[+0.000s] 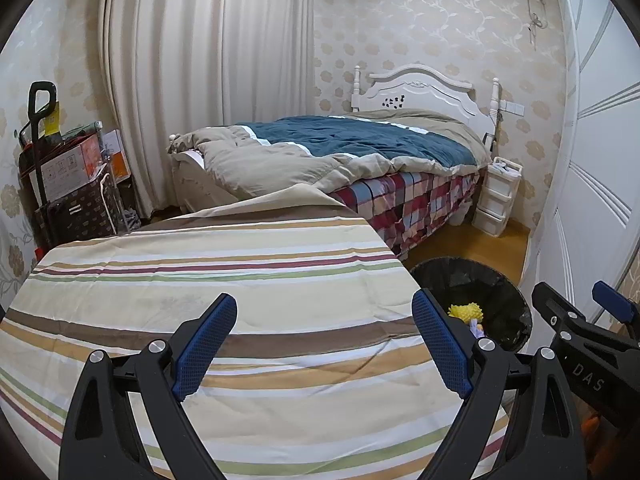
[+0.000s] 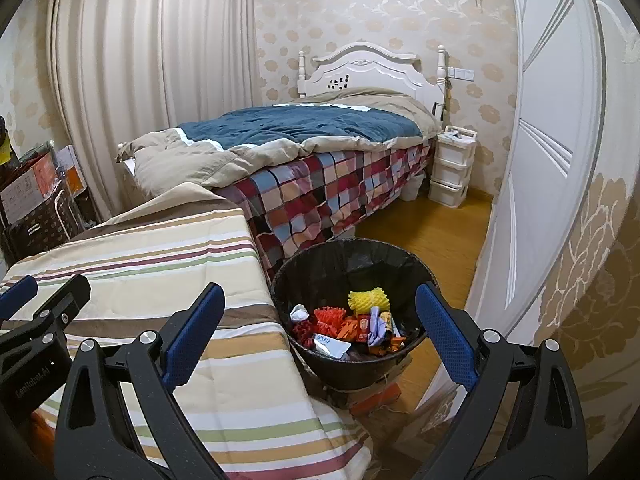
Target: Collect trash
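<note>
A black-lined trash bin (image 2: 320,276) stands on the floor right of the striped-cloth surface (image 2: 160,248). It holds yellow foam netting (image 2: 368,300), red and orange wrappers (image 2: 332,316) and white paper scraps. My right gripper (image 2: 320,320) is open and empty, above and in front of the bin. My left gripper (image 1: 324,340) is open and empty over the striped cloth (image 1: 240,280). The bin (image 1: 500,292) shows at the right of the left wrist view with the yellow netting (image 1: 466,311) inside. The right gripper (image 1: 592,332) also appears there at the far right.
A bed (image 2: 304,152) with a blue and beige quilt and plaid sheet stands behind. A white drawer unit (image 2: 452,168) sits by the headboard. A white door (image 2: 552,160) is at right. Boxes and a cart (image 1: 68,184) stand at left by the curtain.
</note>
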A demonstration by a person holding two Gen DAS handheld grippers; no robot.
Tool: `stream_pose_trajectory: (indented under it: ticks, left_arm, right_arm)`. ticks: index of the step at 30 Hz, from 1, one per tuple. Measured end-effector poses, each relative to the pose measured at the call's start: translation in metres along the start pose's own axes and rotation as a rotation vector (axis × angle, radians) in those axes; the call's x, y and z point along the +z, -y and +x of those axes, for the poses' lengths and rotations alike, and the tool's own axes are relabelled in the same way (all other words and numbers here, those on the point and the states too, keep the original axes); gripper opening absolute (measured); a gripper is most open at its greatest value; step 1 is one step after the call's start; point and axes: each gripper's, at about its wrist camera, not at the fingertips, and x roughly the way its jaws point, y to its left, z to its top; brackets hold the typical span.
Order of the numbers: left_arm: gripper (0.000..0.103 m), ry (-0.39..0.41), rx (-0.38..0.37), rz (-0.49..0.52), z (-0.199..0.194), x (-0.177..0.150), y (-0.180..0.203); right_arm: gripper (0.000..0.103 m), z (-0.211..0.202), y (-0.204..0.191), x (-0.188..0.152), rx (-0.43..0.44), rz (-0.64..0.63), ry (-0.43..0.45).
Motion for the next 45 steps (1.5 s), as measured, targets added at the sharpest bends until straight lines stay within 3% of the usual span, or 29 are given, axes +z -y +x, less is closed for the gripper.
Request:
stream_pose_trajectory:
  ticks: [45]
  left_arm:
    - [0.089, -0.007, 0.000, -0.007, 0.0000, -0.0068, -0.0060]
  right_arm:
    - [0.094, 0.0013, -0.0022, 0.0004, -0.001, -0.002, -0.003]
